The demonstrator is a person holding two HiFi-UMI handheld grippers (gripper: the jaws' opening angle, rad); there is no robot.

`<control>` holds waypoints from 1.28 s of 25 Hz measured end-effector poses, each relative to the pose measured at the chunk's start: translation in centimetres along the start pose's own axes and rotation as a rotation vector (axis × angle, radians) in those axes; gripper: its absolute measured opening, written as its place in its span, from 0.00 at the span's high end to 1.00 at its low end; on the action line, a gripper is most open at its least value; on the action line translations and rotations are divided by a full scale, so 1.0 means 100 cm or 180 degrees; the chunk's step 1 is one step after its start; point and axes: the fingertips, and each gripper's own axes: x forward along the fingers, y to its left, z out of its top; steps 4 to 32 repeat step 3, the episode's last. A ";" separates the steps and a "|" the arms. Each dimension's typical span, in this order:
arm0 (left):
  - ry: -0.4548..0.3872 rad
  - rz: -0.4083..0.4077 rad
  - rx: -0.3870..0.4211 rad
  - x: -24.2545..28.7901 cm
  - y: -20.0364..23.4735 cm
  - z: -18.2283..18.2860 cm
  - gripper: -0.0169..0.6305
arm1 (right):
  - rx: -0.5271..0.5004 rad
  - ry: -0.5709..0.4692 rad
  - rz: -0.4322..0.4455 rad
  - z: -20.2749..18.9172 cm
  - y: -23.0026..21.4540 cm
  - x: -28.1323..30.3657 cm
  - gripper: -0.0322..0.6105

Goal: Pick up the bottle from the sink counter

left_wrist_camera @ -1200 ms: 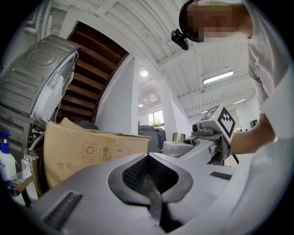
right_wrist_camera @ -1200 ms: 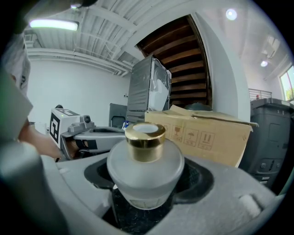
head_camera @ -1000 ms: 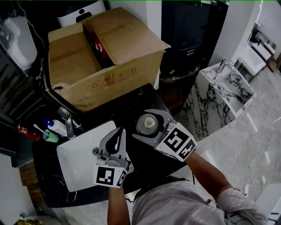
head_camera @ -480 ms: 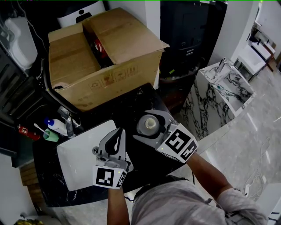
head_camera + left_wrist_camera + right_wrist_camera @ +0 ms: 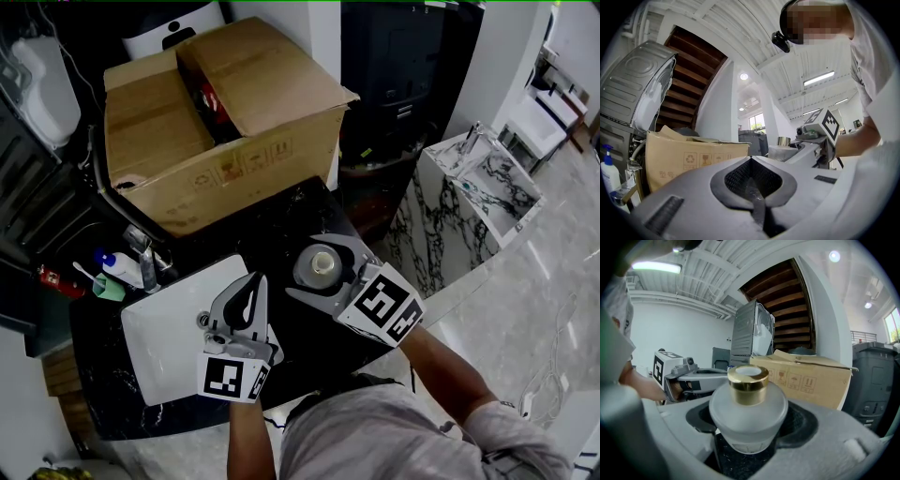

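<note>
Colours: bottle frosted white glass, gold cap. counter under bottle: blk, fine white flecks. sink basin L of bottle: plain white. box behind bottle: brown cardboard, darker print. left gripper, right gripper: grey, blk pads; cubes white w/ blk squares.

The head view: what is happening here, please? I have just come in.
A person holds a claw in each hand at a black counter with a white sink. The right claw is closed around a frosted bottle with a gold collar, which stands upright between its jaws. Whether it has left the counter I cannot tell. The left claw is shut and empty, over the sink's edge.
</note>
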 end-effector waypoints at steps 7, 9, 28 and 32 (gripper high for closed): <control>0.0000 -0.0001 -0.0001 0.000 -0.001 0.001 0.97 | 0.0003 0.0002 0.0001 0.000 0.000 -0.001 0.42; 0.0000 -0.0001 -0.0001 0.000 -0.001 0.001 0.97 | 0.0003 0.0002 0.0001 0.000 0.000 -0.001 0.42; 0.0000 -0.0001 -0.0001 0.000 -0.001 0.001 0.97 | 0.0003 0.0002 0.0001 0.000 0.000 -0.001 0.42; 0.0000 -0.0001 -0.0001 0.000 -0.001 0.001 0.97 | 0.0003 0.0002 0.0001 0.000 0.000 -0.001 0.42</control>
